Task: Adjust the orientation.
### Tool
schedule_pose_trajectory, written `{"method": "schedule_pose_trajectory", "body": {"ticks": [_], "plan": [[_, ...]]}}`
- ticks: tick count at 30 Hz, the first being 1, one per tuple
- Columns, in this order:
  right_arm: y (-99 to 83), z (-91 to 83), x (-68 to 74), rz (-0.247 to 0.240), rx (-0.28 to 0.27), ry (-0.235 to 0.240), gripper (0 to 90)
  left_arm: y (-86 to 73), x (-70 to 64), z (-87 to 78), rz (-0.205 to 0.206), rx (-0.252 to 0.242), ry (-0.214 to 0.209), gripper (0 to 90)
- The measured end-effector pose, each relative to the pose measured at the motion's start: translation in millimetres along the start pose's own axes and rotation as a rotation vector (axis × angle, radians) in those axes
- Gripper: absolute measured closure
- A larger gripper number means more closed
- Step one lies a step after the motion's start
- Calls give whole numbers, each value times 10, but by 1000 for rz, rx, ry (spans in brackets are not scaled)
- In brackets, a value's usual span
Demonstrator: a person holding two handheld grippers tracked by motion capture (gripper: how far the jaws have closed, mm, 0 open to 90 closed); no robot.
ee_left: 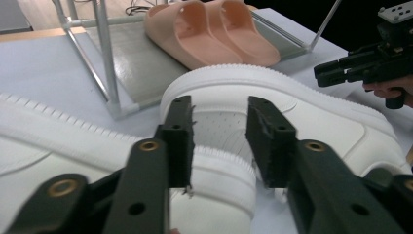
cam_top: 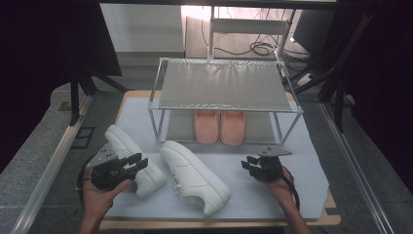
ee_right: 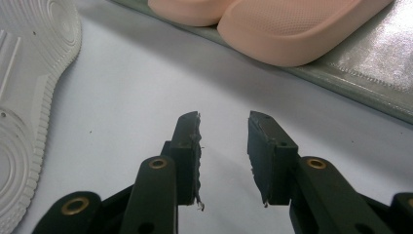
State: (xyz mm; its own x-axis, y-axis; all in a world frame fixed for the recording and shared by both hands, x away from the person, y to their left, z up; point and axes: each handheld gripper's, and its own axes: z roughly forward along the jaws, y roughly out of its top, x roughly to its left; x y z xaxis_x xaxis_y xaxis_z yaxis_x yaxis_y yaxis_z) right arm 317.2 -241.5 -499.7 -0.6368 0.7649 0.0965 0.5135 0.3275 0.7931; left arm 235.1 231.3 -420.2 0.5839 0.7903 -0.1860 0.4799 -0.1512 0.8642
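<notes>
Two white leather low-top sneakers lie on their sides on a pale grey felt mat (cam_top: 292, 161) covering the counter, in front of a two-tier metal-framed shoe rack (cam_top: 226, 87). The left sneaker (cam_top: 129, 158) rests just beside the left hand-held gripper (cam_top: 136, 163), whose jaws stand apart and empty, hovering over the shoe without gripping it. In the left gripper view those jaws frame the heel of the right sneaker (ee_left: 292, 112), which lies just beyond the left one, near the middle of the mat. The right hand-held gripper (cam_top: 248, 165) is held above bare mat to the right of that shoe, clear of it, its jaws likewise spread with nothing between them; the right gripper view shows the sneaker's ridged white sole (ee_right: 29, 97) off to one side. A pair of peach-pink foam slides (cam_top: 219, 126) sits side by side on the rack's lower shelf, toes toward the person, whose hands enter from the bottom edge.
</notes>
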Motion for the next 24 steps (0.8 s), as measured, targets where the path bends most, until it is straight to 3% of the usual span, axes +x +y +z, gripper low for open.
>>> {"method": "schedule_pose_trajectory", "body": {"ticks": [4,7,11,24], "plan": [[-4,17,-5,2,7,-3,661,-60,51,-80,-18,-13,10,827],[-9,31,-8,-1,12,-4,660,-115,81,-150,-28,-22,26,874],[-14,42,-6,-3,17,-4,660,-217,119,-218,-50,-22,50,893],[-22,57,-27,-1,27,-17,660,-673,240,-290,-133,52,88,898]]}}
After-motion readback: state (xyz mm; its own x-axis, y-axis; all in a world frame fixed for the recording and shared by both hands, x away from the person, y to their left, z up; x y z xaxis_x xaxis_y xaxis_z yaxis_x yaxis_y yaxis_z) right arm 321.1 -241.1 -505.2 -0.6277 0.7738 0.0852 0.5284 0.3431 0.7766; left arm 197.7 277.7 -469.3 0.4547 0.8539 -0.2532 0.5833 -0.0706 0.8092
